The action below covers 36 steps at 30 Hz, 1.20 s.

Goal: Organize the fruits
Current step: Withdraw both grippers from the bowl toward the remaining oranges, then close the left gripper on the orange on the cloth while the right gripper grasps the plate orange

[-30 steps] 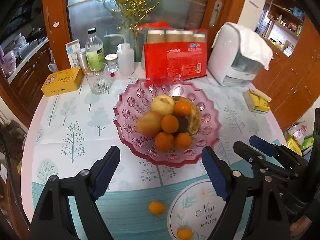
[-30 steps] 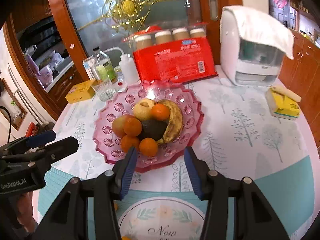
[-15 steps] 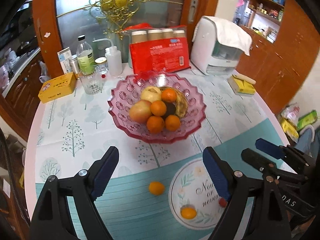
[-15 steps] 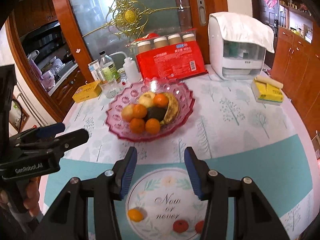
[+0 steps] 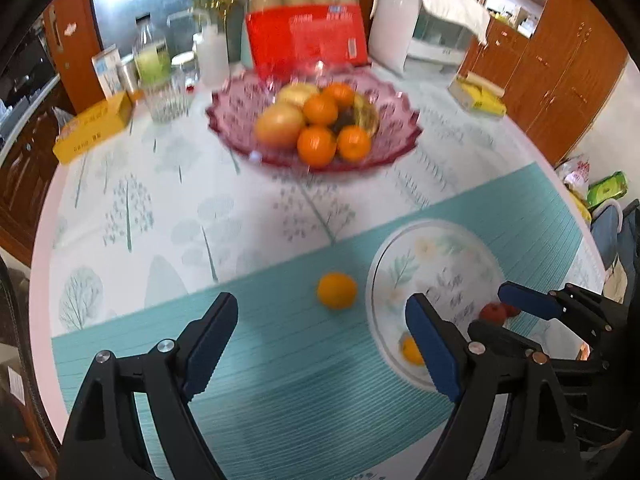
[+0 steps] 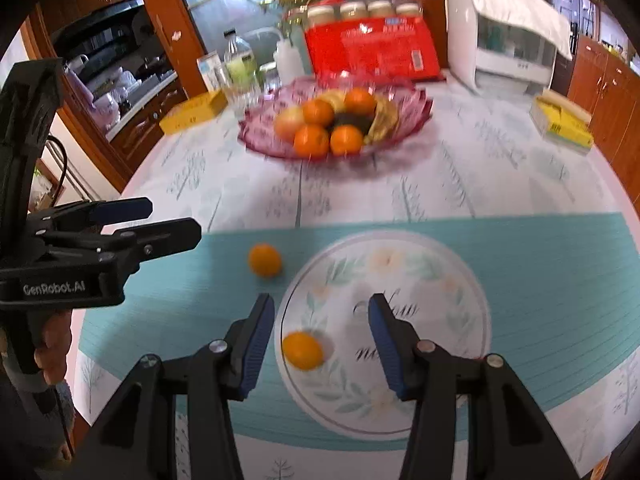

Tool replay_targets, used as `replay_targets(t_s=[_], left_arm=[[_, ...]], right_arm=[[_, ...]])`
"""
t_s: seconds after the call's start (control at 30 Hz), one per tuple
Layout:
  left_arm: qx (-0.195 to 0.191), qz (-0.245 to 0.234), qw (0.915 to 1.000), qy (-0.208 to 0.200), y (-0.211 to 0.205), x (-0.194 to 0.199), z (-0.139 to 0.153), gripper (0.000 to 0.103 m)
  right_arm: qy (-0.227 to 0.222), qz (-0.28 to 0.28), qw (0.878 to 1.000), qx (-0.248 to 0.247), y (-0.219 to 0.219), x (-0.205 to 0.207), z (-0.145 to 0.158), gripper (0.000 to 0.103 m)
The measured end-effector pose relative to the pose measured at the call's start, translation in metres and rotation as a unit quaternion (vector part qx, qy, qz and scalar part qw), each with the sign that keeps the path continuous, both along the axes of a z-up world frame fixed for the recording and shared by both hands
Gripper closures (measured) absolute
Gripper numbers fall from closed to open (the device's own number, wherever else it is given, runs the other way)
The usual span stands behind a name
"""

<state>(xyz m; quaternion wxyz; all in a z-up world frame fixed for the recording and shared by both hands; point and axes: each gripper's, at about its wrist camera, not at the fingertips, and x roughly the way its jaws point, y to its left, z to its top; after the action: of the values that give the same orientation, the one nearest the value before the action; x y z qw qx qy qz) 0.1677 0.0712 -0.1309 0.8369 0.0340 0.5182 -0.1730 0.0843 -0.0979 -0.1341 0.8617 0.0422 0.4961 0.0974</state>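
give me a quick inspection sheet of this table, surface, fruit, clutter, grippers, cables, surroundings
surface: round table under a tree-print cloth with a teal band and a printed floral circle.
job's things: pink glass fruit bowl holding oranges, pale fruits and a banana; one loose orange on the teal band, another orange on the circle, small red fruits near its edge.
clutter: yellow box, glass tumbler, bottles, red package, white appliance with a cloth over it, yellow packet.
grippers: left gripper open and empty; right gripper open, orange ahead between its fingers, not touching.
cables: dark cable beyond the table's left edge.
surroundings: wooden cabinets, glass door.
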Motion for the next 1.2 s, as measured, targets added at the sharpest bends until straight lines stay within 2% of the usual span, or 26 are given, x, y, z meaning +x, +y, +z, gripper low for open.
replay_targets(t_s=[0.4, 0.63, 0.93, 1.03, 1.2], left_arm=[[0.013, -0.029, 0.9986, 0.043, -0.014, -0.003, -0.050, 0.018], [0.011, -0.041, 0.9978, 0.051, -0.024, 0.004, -0.064, 0.018], [-0.009, -0.021, 0.9975, 0.068, -0.022, 0.022, -0.077, 0.018], [-0.017, -0.012, 0.9972, 0.072, -0.022, 0.026, -0.082, 0.018], [-0.026, -0.001, 0.9968, 0.075, -0.023, 0.032, -0.089, 0.025]], right_arm=[[0.022, 0.024, 0.999, -0.003, 0.021, -0.011, -0.039, 0.053], [0.022, 0.027, 0.999, -0.021, 0.027, -0.007, -0.056, 0.054], [0.030, 0.038, 0.998, -0.030, 0.030, -0.001, -0.070, 0.060], [0.035, 0.043, 0.998, -0.034, 0.032, -0.001, -0.074, 0.066], [0.036, 0.046, 0.998, -0.030, 0.030, -0.001, -0.076, 0.068]])
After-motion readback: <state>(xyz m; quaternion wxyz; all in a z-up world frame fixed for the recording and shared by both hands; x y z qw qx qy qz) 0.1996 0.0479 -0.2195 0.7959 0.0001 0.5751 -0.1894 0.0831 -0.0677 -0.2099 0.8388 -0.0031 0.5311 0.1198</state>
